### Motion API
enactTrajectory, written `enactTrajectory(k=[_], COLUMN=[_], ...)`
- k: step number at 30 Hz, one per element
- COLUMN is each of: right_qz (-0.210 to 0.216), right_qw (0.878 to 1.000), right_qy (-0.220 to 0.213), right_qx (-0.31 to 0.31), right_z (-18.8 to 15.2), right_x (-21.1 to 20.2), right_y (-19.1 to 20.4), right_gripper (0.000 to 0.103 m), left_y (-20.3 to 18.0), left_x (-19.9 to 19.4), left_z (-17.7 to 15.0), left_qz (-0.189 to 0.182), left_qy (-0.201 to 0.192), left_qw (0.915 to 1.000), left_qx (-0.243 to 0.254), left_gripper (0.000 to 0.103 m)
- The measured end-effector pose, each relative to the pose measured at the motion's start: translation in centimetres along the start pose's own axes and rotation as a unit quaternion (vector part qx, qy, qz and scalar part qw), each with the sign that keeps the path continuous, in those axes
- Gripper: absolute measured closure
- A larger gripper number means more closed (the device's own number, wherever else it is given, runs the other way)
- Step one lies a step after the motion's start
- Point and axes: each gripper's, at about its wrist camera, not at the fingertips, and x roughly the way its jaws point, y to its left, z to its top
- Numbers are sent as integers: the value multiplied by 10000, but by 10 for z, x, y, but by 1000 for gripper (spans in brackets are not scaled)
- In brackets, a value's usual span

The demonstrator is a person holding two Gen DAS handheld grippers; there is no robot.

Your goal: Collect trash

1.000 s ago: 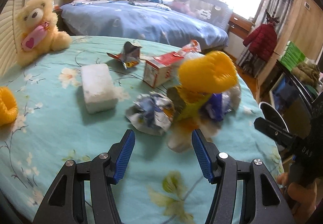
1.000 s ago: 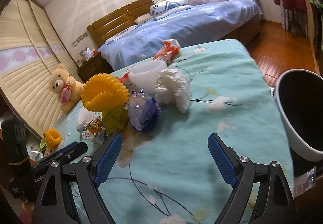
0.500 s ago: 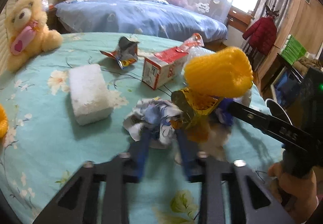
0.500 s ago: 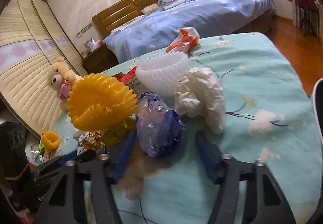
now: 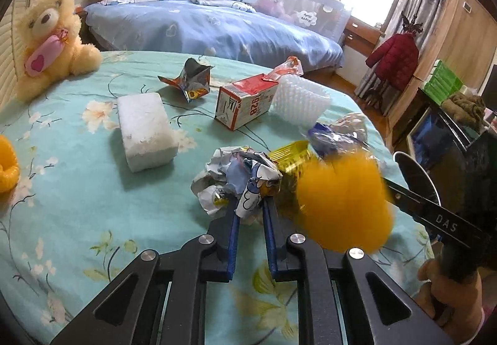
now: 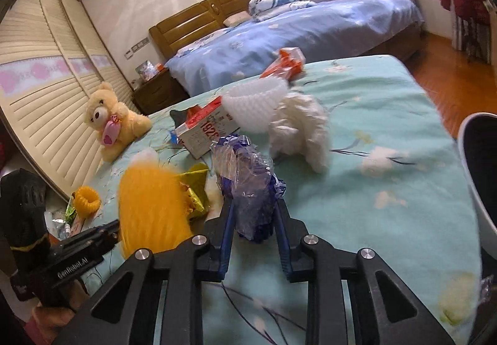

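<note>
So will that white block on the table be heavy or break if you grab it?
Probably light: the white foam block looks like grainy packing foam. It likely stays stiff, since its edges are straight. It may crumble a bit, because its surface looks rough. Flat on the tablecloth, it shouldn't roll.

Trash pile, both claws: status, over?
Left claw shut on crumpled wrapper. Right claw shut on blue plastic bag. Blurred yellow foam net between them; bin at right.

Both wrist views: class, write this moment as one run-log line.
left gripper: shut on crumpled paper | right gripper: shut on blue plastic wrapper | bin: right, nothing dropped yet
</note>
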Motion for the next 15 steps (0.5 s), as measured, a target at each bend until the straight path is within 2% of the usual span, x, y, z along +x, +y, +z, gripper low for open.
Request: enactTrajectory(k=[15], right_qz=[-56], right_qw=[9984], right_qy=[-431], right_qx=[364], right_z=[-7], right_x=[-54], right_y=[-32], right_gripper=[78], left_y=[-27], left_x=[-14], left_z=[16], left_qz=[-240], left_qy=[-301], left_qw=[9988], left_qx=[287], left_gripper=[90])
